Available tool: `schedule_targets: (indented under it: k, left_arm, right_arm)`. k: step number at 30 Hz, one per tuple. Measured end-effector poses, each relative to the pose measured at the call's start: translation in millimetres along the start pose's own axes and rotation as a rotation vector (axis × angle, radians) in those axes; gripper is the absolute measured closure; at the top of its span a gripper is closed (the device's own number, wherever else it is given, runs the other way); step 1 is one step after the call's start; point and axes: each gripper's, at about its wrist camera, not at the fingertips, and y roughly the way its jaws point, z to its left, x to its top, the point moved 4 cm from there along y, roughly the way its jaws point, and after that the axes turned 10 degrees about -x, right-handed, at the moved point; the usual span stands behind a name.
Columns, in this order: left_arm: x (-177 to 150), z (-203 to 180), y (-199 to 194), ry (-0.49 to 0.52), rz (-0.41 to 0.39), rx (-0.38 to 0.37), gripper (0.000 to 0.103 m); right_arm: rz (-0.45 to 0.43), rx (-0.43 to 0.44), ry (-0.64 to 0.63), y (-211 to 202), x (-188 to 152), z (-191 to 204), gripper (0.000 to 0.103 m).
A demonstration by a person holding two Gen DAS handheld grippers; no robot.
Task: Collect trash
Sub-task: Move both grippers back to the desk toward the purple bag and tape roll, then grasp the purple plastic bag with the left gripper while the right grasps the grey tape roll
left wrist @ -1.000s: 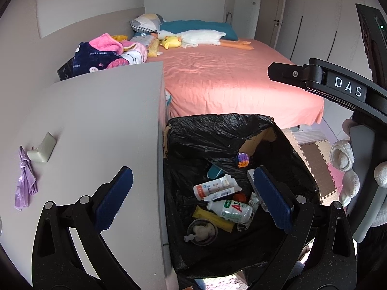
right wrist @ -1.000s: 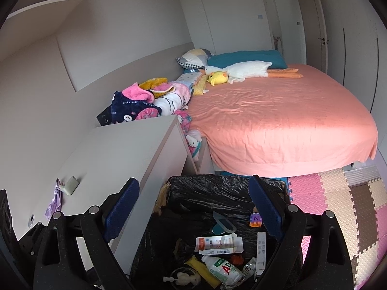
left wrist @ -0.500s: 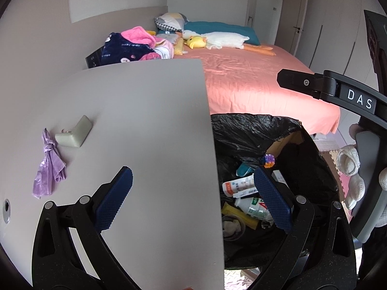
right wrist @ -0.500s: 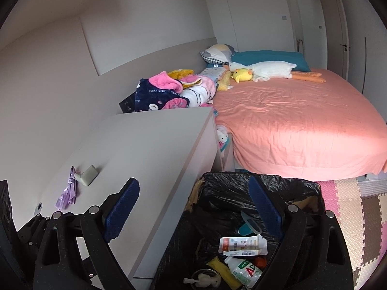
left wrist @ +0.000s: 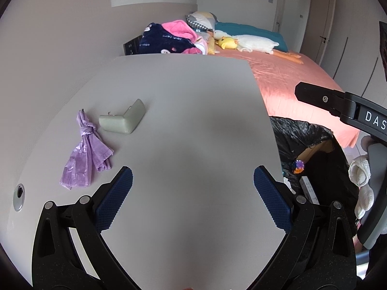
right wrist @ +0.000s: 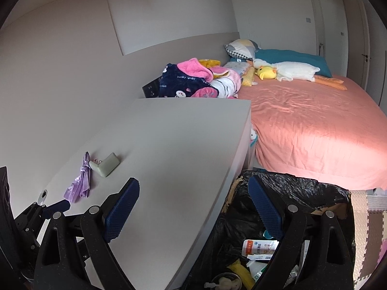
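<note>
A crumpled purple plastic bag point(left wrist: 84, 154) lies on the grey desk top point(left wrist: 193, 111), with a grey-green L-shaped piece point(left wrist: 123, 122) just behind it. My left gripper point(left wrist: 193, 188) hovers open over the desk, right of the bag, with nothing between its blue pads. My right gripper point(right wrist: 193, 205) is open and empty too, straddling the desk's edge and the bin. The bin's black liner point(right wrist: 290, 188) holds a white bottle point(right wrist: 260, 246), a yellow wrapper point(right wrist: 238, 270) and other scraps. From this side the purple bag point(right wrist: 79, 183) lies far left.
A bed with a pink sheet point(right wrist: 314, 125) runs behind the desk, with piled clothes point(right wrist: 193, 79) and a plush goose point(right wrist: 290, 70) on it. Foam mats point(right wrist: 370, 217) cover the floor. A cable hole point(left wrist: 19, 193) sits near the desk's left edge. A gloved hand point(left wrist: 360, 176) shows at right.
Both views have swung left, from above the bin to above the desk. The purple bag and the grey piece now sit nearer and larger. Both grippers stay open.
</note>
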Motion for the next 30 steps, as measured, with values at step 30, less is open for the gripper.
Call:
schedule_targets:
  k: [30]
  left_arm:
    - [6, 153, 34, -0.264, 0.002, 0.150, 0.006]
  right_arm:
    - [0.087, 0.122, -0.122, 76, 7, 109, 0.012]
